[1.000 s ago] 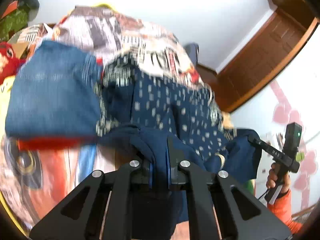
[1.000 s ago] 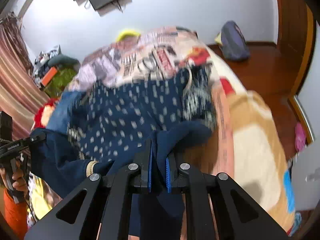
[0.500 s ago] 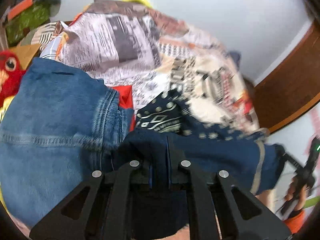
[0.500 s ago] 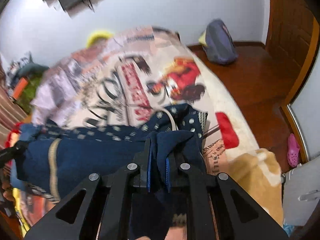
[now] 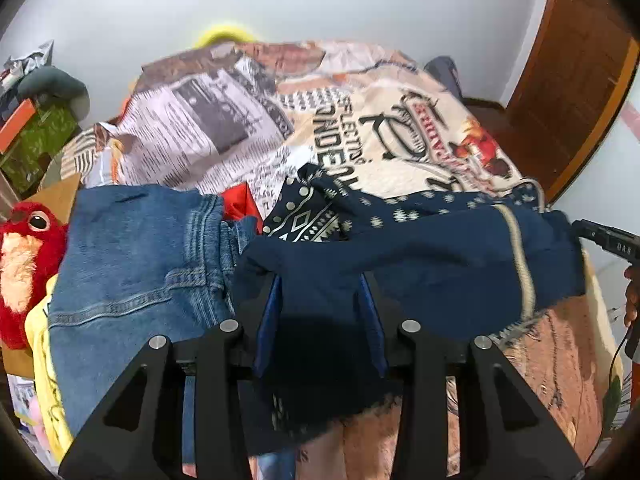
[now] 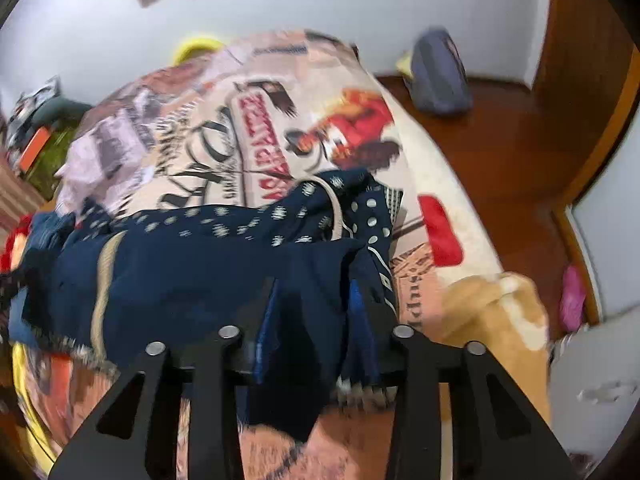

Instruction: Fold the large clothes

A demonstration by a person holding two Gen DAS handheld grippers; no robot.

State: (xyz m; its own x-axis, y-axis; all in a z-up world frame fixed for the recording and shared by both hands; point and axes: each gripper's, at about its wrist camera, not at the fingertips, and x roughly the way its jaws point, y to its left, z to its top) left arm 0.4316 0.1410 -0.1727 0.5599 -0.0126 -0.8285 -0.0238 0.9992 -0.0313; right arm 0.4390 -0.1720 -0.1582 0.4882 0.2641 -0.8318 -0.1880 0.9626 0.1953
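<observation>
The navy garment [image 5: 420, 264] lay folded in a long band across the printed blanket [image 5: 400, 128], spanning from my left gripper [image 5: 320, 292] to my right gripper [image 6: 314, 296]. One end of the band draped between the fingers of each tool and hung down past them towards the camera.

My left gripper's jaws were opening. The blue pads [image 5: 266, 320] stood apart, with the cloth slack between them and not pinched. My right gripper's jaws were likewise opening, with the other end of the cloth loose between its pads [image 6: 266, 320].

The garment was a soft, matte woven fabric. Its top layer was plain dark navy, crossed by one narrow beige stripe [image 5: 520, 264]. Beneath it, a layer printed with small white dots and diamond motifs [image 5: 304, 216] showed along the far edge. The near hem was frayed into a short fringe.

Just left of the garment, touching it, lay folded blue denim [image 5: 136, 264] with visible stitched seams. A red plush toy [image 5: 24, 264] sat beyond the denim. In the left wrist view, the person's hand [image 5: 632, 296] showed at the right edge.
</observation>
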